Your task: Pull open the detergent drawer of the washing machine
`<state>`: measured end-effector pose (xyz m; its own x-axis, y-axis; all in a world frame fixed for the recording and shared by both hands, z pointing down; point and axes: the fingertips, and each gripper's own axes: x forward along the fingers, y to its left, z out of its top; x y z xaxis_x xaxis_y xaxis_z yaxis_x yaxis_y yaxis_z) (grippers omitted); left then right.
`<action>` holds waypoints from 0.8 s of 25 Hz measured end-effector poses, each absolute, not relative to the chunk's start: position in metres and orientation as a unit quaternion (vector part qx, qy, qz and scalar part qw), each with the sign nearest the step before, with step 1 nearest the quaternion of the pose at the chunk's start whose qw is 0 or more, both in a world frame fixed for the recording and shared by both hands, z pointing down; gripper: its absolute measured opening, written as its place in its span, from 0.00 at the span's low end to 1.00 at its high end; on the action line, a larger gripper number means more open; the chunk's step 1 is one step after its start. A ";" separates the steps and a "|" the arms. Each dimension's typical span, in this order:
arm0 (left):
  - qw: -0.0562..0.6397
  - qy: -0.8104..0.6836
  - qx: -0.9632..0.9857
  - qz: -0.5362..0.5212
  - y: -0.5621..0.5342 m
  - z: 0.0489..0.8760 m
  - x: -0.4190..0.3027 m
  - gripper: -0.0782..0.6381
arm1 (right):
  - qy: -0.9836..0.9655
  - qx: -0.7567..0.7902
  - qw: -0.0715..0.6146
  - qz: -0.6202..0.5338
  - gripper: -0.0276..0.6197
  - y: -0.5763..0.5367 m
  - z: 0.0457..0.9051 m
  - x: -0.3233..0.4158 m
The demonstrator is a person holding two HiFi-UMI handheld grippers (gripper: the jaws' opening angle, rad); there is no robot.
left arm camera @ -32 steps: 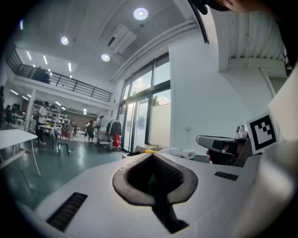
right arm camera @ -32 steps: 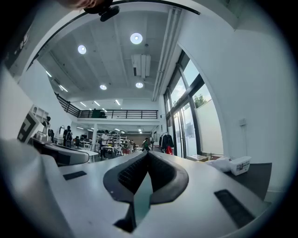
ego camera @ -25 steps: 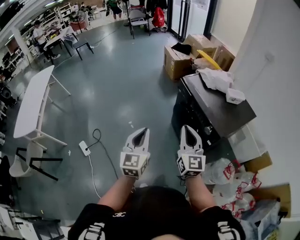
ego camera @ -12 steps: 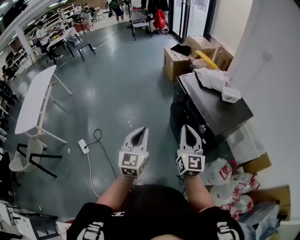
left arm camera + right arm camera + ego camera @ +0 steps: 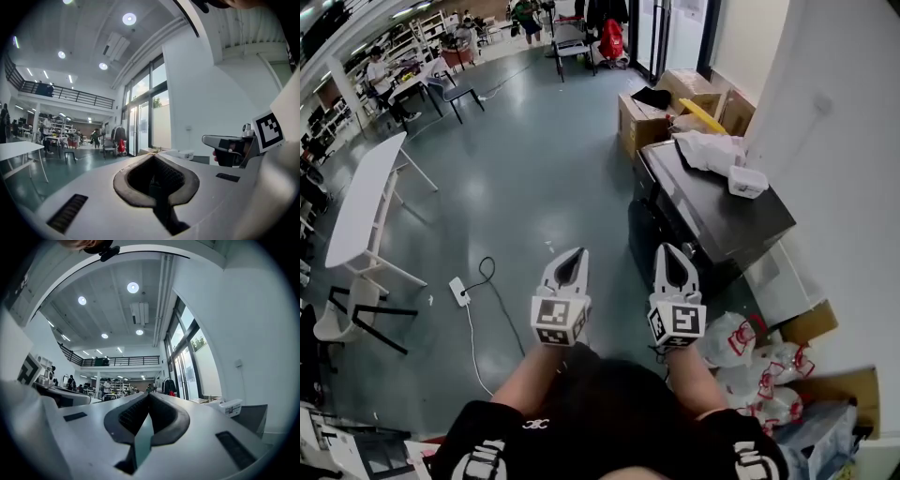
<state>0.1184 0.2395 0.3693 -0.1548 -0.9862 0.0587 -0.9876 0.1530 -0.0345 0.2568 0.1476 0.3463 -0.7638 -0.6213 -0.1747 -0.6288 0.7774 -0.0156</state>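
Both grippers have moved closer to the black washing machine [image 5: 712, 211] standing against the wall. Left gripper [image 5: 577, 253] and right gripper [image 5: 668, 250] are side by side, jaws closed, empty, just short of the machine's front. The detergent drawer can't be made out. A white box [image 5: 746, 180] sits at the lid's wall edge.

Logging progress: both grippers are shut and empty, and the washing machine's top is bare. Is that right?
Not quite. The left gripper and right gripper are shut and empty, but the top of the washing machine is not bare: the head view shows a white box and crumpled white wrapping on it.
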 end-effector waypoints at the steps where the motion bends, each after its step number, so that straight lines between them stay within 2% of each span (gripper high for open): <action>1: 0.009 -0.759 0.650 0.032 0.237 0.369 0.120 0.11 | 0.938 -0.334 0.087 0.023 0.05 0.145 0.346 0.259; 10: -0.023 -0.748 0.662 0.035 0.205 0.363 0.123 0.11 | 0.934 -0.345 0.092 0.025 0.05 0.119 0.350 0.262; 20: -0.040 -0.728 0.683 0.043 0.138 0.361 0.094 0.11 | 0.927 -0.363 0.092 0.035 0.05 0.058 0.350 0.232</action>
